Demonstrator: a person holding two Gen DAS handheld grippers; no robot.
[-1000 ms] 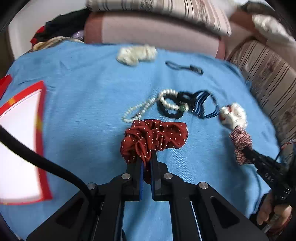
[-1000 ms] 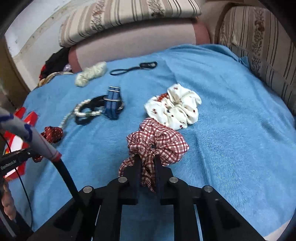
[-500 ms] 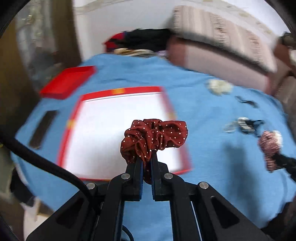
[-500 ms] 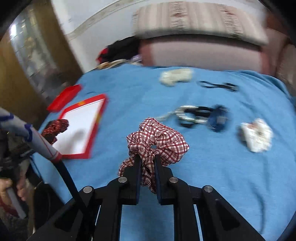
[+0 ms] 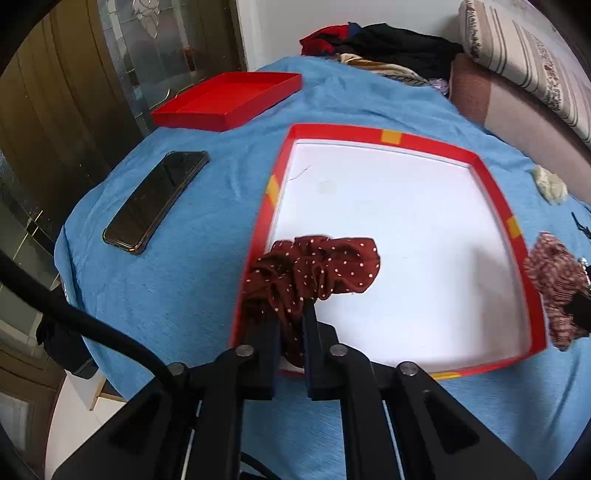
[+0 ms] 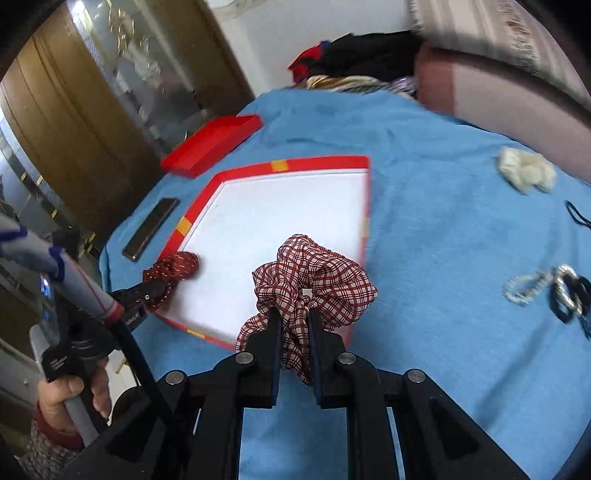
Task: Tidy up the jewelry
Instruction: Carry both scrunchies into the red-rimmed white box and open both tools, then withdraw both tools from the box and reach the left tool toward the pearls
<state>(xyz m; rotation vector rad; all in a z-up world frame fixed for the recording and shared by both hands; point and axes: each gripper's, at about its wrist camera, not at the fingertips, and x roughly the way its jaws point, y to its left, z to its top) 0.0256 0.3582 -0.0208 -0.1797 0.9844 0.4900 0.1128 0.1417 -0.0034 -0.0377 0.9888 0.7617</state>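
- Polka-dot scrunchie [image 5: 314, 266] hanging over near-left rim of red-edged box [image 5: 495, 192]; left gripper [image 5: 291, 325] pinching it, jaws just easing apart. Risking fabric slipping out early, landing on blue cloth [image 5: 207, 240] outside.
- Plaid scrunchie [image 6: 317, 284] pinched in nearly closed right gripper [image 6: 295, 328], hovering over box's right edge. Risking snagging or straddling rim.

A bed under a blue blanket [image 5: 207, 236] fills the room. Behind its far edge stands a white wall [image 5: 280, 26]; left of the bed, a wooden door with patterned glass panes [image 5: 155, 48]. A striped cushion [image 5: 524, 55] lies at its right.
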